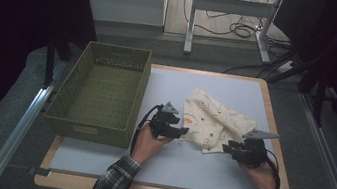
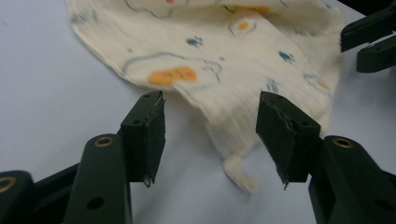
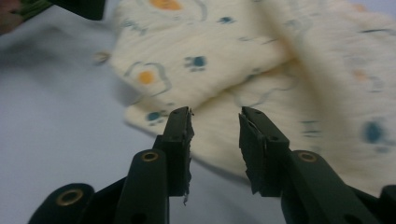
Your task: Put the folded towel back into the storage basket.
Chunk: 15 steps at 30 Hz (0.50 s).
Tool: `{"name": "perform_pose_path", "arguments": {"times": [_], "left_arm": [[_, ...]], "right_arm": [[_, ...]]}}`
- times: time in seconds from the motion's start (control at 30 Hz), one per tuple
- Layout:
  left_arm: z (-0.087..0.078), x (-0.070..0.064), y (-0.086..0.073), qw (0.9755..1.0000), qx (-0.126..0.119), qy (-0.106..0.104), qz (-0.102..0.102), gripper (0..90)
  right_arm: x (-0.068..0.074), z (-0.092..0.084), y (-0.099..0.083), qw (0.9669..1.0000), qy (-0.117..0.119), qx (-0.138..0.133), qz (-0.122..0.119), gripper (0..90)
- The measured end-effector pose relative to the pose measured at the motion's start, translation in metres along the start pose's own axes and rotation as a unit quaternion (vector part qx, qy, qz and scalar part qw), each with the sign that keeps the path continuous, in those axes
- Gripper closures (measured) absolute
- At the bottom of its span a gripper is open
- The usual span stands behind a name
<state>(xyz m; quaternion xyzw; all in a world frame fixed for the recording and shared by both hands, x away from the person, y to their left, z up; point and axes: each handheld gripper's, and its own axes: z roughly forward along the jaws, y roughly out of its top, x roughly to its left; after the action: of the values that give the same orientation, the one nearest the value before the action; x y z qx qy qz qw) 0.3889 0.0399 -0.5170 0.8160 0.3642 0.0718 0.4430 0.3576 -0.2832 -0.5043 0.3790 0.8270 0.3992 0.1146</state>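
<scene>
Seen from above, a desk w/ a pale blue-grey top and light wood edging. At far left on it sits an olive-green woven plastic basket, rectangular, open at the top, nothing visible inside. No brand or label can be read on it.

Just right of the basket, a person's left hand in a plaid sleeve holds the left gripper, black, w/ a grey three-cornered plate on top. Its jaws stand apart and clamp nothing. In the left gripper view a twisted corner of the cloth lies on the desk between the two jaws, not touched by either pad.

Center-right lies that cloth, cream-coloured, crumpled and loosely folded over itself, resting flat on the desk between the two grippers. Its print shows fried eggs w/ orange yolks, small blue paw prints and thin grey outlines. No writing or tag can be read on it.

At right, the other hand holds the right gripper, also black w/ a grey plate, at the cloth's near right edge. Its jaws are parted by a narrower gap, approx. over the cloth's folded edge, and grip nothing; the view is too blurred to tell if the tips touch the fabric.
</scene>
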Motion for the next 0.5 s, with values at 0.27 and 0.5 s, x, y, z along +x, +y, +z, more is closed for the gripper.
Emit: {"name": "perform_pose_path", "arguments": {"times": [0.27,0.5], "left_arm": [[0.021,0.000,-0.007,0.9995,0.018,-0.025,0.001,48.0],[0.028,0.002,-0.004,0.9993,0.020,-0.029,0.013,82.6]], "right_arm": [[0.032,0.026,-0.002,0.9982,0.055,0.010,-0.021,65.0],[0.047,0.049,0.004,0.9978,0.036,0.020,-0.052,71.3]]}}
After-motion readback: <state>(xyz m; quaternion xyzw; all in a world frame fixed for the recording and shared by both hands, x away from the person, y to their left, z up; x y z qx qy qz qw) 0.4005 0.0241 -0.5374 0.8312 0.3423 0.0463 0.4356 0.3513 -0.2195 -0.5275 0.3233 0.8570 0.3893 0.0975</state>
